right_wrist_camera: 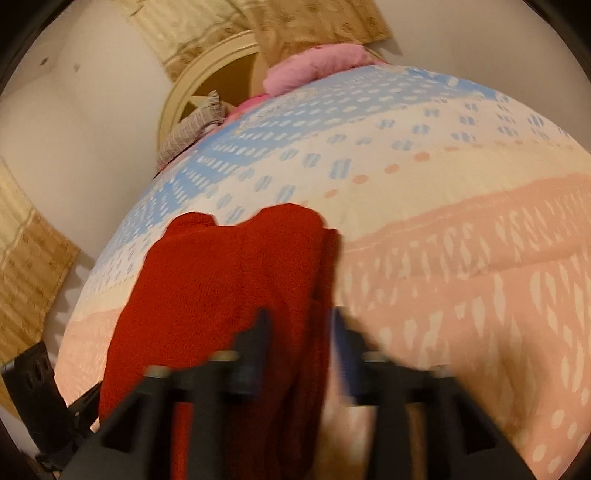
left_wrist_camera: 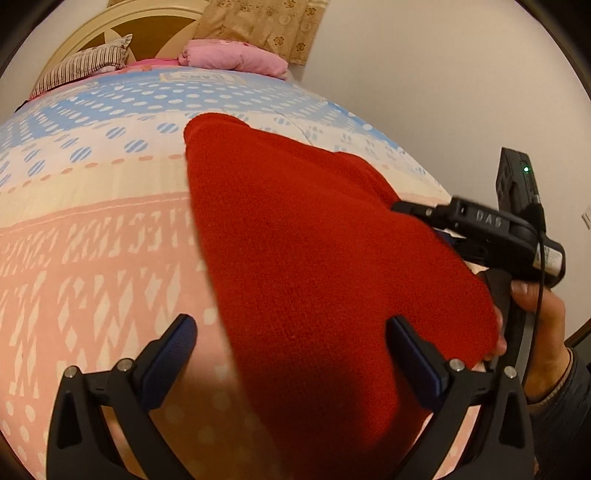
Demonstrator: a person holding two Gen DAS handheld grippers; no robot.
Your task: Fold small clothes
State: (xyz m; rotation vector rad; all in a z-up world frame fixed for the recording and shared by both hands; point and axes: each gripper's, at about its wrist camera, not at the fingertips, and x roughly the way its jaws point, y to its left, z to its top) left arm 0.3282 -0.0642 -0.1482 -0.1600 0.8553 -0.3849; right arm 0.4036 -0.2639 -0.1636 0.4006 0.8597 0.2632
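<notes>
Garment: a red fleece piece lies on the bed, folded over itself, its long edge running away from me toward the headboard.
Bed: a quilt with a pink patterned band nearest me, then a cream strip, then blue with pale dots.
My left tool: jaws stand wide apart; the near end of the red piece lies between them, and neither pad presses on it.
Left tool fingers: the blue-padded left one is over bare pink quilt, the right one is over the red cloth.
My right tool: jaws parted, with a fold of the red cloth between them (this view is smeared with blur, so I think the pads are clear of the cloth, but I cannot swear to it).
Right tool from the left camera: it lies against the far right edge of the garment, with my hand on its handle.
Far end of bed: a pink bundle and a striped pillow against the round headboard.
Behind: a tan flowered curtain on a pale wall.
</notes>
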